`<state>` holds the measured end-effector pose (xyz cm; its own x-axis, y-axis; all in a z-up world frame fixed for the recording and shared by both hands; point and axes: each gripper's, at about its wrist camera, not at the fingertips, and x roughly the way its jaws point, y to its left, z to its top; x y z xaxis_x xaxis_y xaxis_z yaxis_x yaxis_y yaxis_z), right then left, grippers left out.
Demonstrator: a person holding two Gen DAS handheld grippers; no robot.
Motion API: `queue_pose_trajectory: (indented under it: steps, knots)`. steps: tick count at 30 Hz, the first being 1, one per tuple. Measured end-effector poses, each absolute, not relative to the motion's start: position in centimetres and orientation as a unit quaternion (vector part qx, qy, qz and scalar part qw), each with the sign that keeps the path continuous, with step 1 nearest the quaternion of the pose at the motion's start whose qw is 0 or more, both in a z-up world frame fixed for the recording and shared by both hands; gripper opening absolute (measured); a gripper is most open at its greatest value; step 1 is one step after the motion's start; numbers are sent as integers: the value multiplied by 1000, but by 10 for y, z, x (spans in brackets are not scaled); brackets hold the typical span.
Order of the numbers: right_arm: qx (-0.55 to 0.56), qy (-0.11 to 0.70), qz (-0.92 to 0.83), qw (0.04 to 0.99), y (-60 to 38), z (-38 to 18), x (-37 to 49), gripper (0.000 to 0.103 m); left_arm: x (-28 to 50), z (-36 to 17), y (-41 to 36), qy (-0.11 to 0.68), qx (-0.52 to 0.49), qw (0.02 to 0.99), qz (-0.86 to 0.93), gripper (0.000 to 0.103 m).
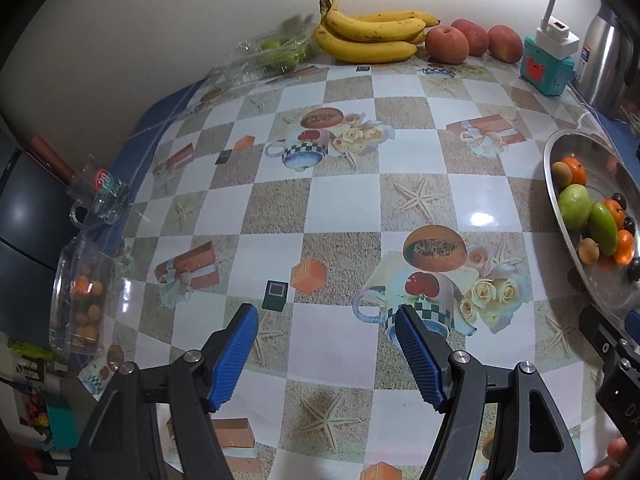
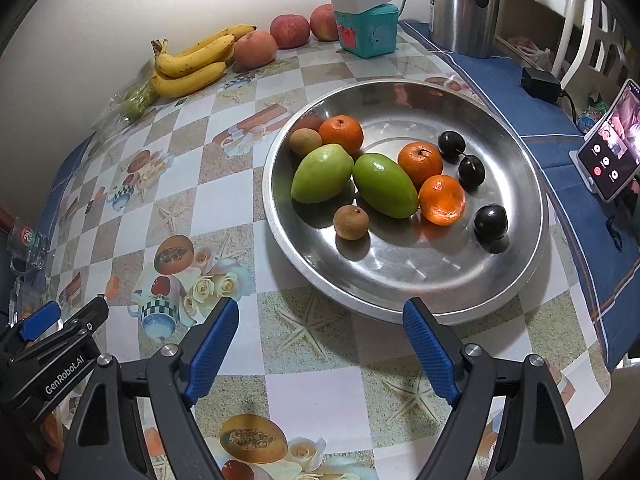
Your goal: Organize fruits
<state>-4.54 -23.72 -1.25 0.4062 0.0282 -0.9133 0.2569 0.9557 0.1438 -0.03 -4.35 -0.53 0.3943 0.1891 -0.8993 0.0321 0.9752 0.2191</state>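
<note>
Left wrist view: left gripper [image 1: 326,354] hangs over the checked tablecloth [image 1: 340,200], fingers spread wide, nothing between them. Bananas [image 1: 370,34] lie at the far edge against the wall, three apples [image 1: 447,45] just to their right. A clear tray of green fruit [image 1: 276,54] sits left of the bananas. Teal box [image 1: 546,68] with a white power strip [image 1: 557,40] on top stands right of the apples; a steel kettle [image 1: 606,64] beyond it. Steel bowl [image 1: 576,148] shows at the right edge, fruit inside. At the left table edge, a clear box of small orange fruit [image 1: 82,300] and a glass mug [image 1: 98,196].

Right wrist view: right gripper [image 2: 320,350] also released, fingers apart, empty, just short of the bowl [image 2: 404,292] rim. In the bowl: two green fruits [image 2: 322,174] side by side and touching, three tangerines [image 2: 341,133], two brown round fruits [image 2: 351,222], three dark plums [image 2: 491,222]. A phone [image 2: 610,156] on a stand sits on the blue cloth [image 2: 552,136] to the right. Part of the left gripper [image 2: 40,326] shows at lower left.
</note>
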Motion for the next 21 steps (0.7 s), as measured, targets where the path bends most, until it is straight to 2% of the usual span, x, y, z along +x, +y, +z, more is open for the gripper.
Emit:
queue_pose_trajectory:
  steps: [21]
  knots:
    - [116,535,-64,834,-232,-11,-42,85,1,0,-46,545,86,834,26,74]
